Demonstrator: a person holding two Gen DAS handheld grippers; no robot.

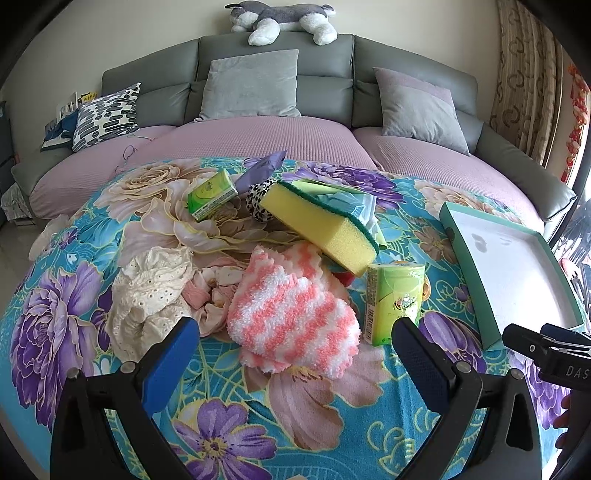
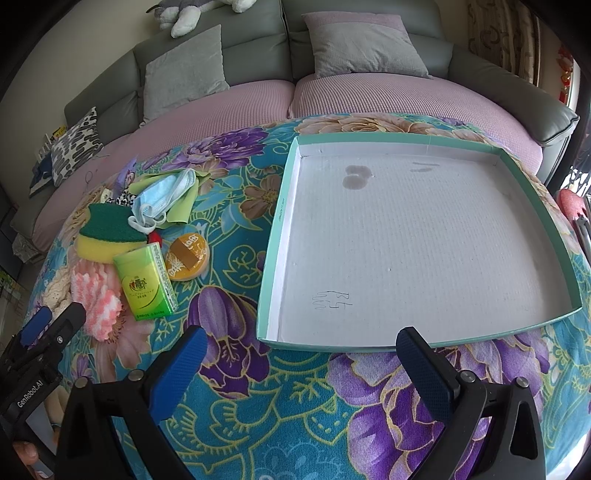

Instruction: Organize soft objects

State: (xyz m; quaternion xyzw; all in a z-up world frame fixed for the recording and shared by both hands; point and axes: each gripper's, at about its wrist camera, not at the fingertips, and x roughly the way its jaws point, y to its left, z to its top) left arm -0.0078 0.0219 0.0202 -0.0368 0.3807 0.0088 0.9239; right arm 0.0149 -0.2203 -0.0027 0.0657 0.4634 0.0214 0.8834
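A heap of soft things lies on the floral cloth [image 1: 303,410]. A pink-and-white fluffy sock [image 1: 291,314] sits just ahead of my open left gripper [image 1: 295,350], not touching it. Around it are cream lace fabric [image 1: 151,291], a yellow-green sponge [image 1: 321,225] and two green tissue packs [image 1: 393,302] [image 1: 212,194]. A shallow teal box with a white inside [image 2: 413,243] lies empty right in front of my open right gripper [image 2: 301,360]. The right wrist view also shows the sponge [image 2: 107,236], a tissue pack [image 2: 146,282], a blue face mask [image 2: 166,195] and an orange round tin [image 2: 186,256].
A grey sofa with pink seat covers [image 1: 258,136] stands behind the cloth, with grey cushions [image 1: 251,86] and a patterned pillow [image 1: 105,114]. A plush dog [image 1: 280,20] lies on top of the backrest. Curtains [image 1: 528,74] hang at the right.
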